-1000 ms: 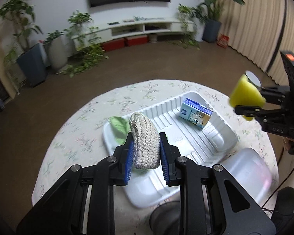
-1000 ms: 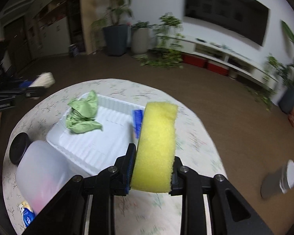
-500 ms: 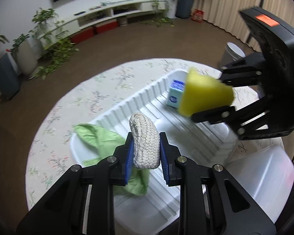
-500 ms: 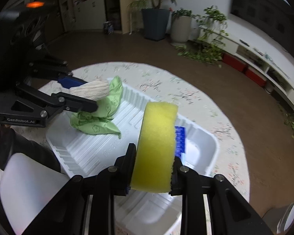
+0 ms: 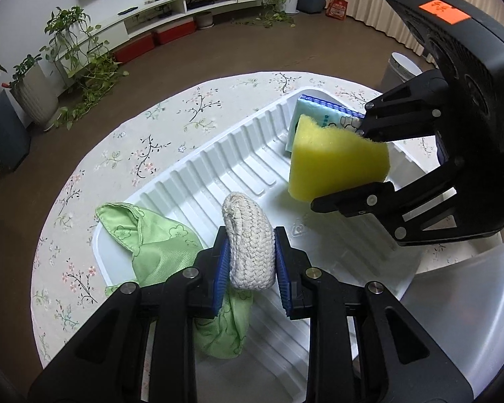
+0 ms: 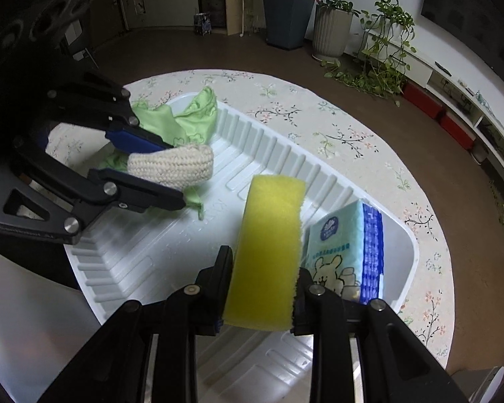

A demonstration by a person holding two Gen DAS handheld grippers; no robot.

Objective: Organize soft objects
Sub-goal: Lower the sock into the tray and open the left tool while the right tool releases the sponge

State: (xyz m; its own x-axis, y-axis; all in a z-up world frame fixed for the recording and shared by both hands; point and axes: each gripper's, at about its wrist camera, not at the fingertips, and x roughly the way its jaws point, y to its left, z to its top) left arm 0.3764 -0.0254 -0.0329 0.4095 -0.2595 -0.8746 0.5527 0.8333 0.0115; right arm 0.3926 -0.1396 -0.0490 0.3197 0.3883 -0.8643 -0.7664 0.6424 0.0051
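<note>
My left gripper (image 5: 251,252) is shut on a cream knitted pad (image 5: 248,238), held above the near left part of the white ribbed tray (image 5: 218,154). It also shows in the right wrist view (image 6: 174,164). My right gripper (image 6: 262,288) is shut on a yellow sponge (image 6: 267,248), held over the tray's right part; the sponge also shows in the left wrist view (image 5: 336,163). A green cloth (image 5: 154,238) lies at the tray's left end. A blue tissue pack (image 6: 349,255) leans in the tray's far right corner, just beyond the sponge.
The tray sits on a round table with a floral cloth (image 5: 158,127). A translucent white plastic container (image 5: 467,302) stands at the table's near right edge. Potted plants, a low TV shelf and a small grey bin (image 5: 400,70) stand on the floor beyond.
Both grippers have moved in over the tray and lower. The right gripper with the sponge came from beside the table to above the tray's right part, next to the tissue pack.
</note>
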